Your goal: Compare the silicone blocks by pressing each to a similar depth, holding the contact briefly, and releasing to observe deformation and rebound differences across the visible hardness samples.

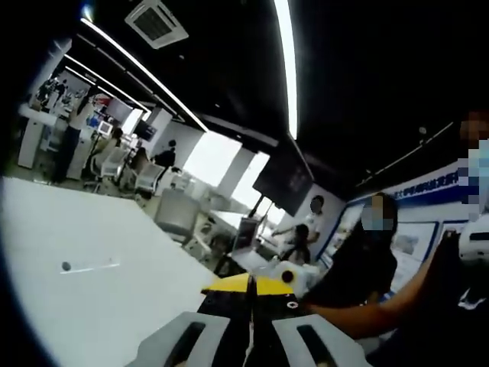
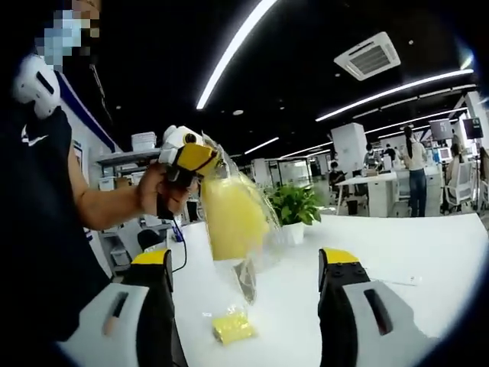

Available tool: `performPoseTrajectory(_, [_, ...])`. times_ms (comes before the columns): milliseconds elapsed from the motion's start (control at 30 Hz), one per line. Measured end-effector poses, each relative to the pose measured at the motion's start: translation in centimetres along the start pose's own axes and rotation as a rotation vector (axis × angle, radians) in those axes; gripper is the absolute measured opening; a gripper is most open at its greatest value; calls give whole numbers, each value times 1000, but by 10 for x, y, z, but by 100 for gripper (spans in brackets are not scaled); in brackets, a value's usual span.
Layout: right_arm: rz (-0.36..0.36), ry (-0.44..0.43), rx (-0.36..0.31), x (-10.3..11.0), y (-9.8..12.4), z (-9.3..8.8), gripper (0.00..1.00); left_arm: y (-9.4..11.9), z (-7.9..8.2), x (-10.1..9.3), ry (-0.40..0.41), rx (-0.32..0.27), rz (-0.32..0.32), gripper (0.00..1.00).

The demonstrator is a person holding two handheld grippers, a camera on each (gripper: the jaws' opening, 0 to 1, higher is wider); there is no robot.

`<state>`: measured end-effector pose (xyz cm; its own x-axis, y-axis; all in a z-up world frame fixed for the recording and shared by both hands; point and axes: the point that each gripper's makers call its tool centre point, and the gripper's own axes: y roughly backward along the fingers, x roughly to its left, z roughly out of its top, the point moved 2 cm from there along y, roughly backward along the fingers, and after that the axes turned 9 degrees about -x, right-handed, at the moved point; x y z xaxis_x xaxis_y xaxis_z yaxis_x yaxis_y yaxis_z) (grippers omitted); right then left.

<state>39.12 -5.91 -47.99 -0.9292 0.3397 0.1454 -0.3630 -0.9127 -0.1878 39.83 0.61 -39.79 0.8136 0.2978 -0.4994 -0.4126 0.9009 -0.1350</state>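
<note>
In the right gripper view, a hand holds my left gripper (image 2: 200,162) up above the white table (image 2: 428,252). It is shut on the top of a clear plastic bag (image 2: 252,260) with a large yellow silicone block (image 2: 231,218) inside. The bag hangs down between my right gripper's (image 2: 246,264) open jaws, farther off than their tips. A small yellow block (image 2: 232,327) lies on the table below the bag. In the left gripper view my left gripper (image 1: 249,287) shows its yellow tips pressed together, pointing out over the table edge.
A potted plant (image 2: 294,205) stands on the table behind the bag. A thin white strip with a dark dot (image 1: 88,267) lies on the tabletop (image 1: 69,321). A person (image 1: 367,260) stands close on the right; desks and chairs (image 1: 114,160) fill the room beyond.
</note>
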Motion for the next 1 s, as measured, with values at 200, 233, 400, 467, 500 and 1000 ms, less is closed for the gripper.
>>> performPoseTrajectory(200, [25,-5,23,4,-12,-13,58,7,-13,5,0,11,-23,0])
performPoseTrajectory(233, [28,-7,31,5,-14,-18,58,7,-15,7,1,13,-20,0])
performPoseTrajectory(400, [31,-24,28,8,-20,-26,55,13,-20,13,20,14,-13,0])
performPoseTrajectory(467, [30,-31,23,8,-21,-25,55,13,-19,13,30,12,-13,0])
performPoseTrajectory(500, [27,-36,13,7,-22,-23,54,13,-18,14,30,12,-14,0])
performPoseTrajectory(1000, [80,-35,-1,9,-37,-18,33,16,-17,14,59,-9,-21,0])
